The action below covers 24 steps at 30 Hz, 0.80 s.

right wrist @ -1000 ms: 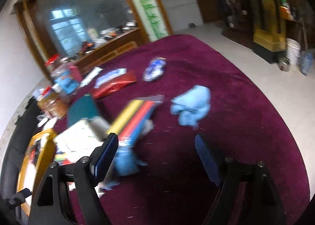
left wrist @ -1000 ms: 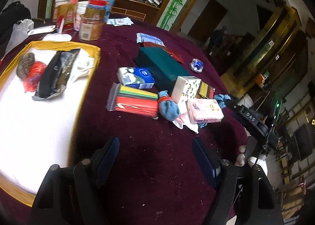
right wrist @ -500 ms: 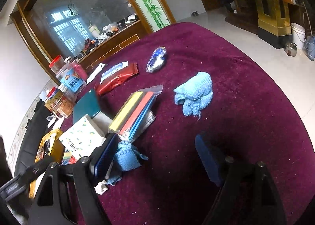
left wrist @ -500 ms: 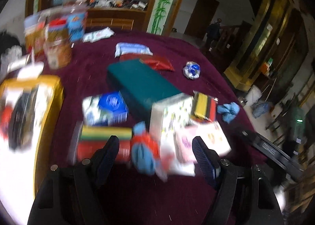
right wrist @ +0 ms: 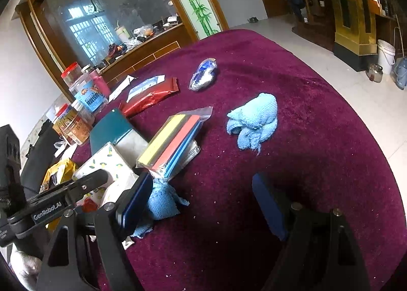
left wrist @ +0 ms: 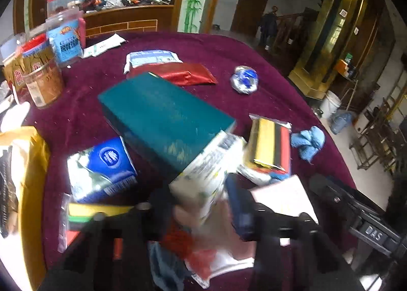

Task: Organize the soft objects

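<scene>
My left gripper (left wrist: 198,204) sits low over the pile with its fingers around the white leaf-print tissue pack (left wrist: 203,179); the view is blurred, so the grip is unclear. That pack also shows in the right wrist view (right wrist: 104,166), with the left gripper (right wrist: 84,184) on it. A pink tissue pack (left wrist: 282,197), a blue tissue pack (left wrist: 101,169) and a blue cloth (left wrist: 307,141) lie around. My right gripper (right wrist: 201,202) is open and empty above the cloth-covered table. A light blue cloth (right wrist: 254,118) lies ahead of it. A small blue cloth (right wrist: 162,199) touches its left finger.
A teal box (left wrist: 162,115) lies mid-table. Bagged coloured sponges (right wrist: 175,138) lean on it. A red packet (right wrist: 150,97), a foil ball (right wrist: 203,77) and jars (left wrist: 40,79) stand further back. A yellow-rimmed tray (left wrist: 30,163) is at the left. The table edge (right wrist: 356,118) curves at right.
My left gripper has moved forward and down onto the leaf-print tissue pack, and its fingers have narrowed around it. The right gripper has stayed open and shifted little.
</scene>
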Tool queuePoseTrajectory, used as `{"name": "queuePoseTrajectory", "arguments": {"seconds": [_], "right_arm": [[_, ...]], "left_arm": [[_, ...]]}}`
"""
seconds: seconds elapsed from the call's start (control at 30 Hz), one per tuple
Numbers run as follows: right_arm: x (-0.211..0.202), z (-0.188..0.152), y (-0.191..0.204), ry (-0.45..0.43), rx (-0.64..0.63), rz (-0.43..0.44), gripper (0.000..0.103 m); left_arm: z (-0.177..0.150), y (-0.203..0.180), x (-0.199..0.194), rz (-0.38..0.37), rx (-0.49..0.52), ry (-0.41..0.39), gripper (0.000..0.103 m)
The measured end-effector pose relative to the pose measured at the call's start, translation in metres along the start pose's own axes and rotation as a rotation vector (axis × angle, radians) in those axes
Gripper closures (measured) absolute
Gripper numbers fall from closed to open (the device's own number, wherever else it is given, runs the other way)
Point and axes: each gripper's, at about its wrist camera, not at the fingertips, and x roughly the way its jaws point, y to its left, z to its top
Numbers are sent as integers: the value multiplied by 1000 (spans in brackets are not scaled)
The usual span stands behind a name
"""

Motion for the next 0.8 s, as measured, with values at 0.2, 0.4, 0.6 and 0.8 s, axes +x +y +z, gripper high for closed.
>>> {"name": "queuePoseTrajectory", "arguments": {"seconds": [0.2, 0.4, 0.6, 0.8], "right_arm": [[1, 0, 1, 1, 1, 1, 24], [-3, -2, 6, -8, -20, 57, 24], [-5, -5, 19, -13, -78, 68, 24], [-34, -8, 34, -95, -89, 68, 24]], "left_arm": [[-10, 8, -37, -57, -58, -59, 73], [-31, 29, -98, -150, -126, -129, 73], [-64, 56, -146, -165, -189, -185, 73], [-99, 99, -177, -134, -289, -224, 73]]}}
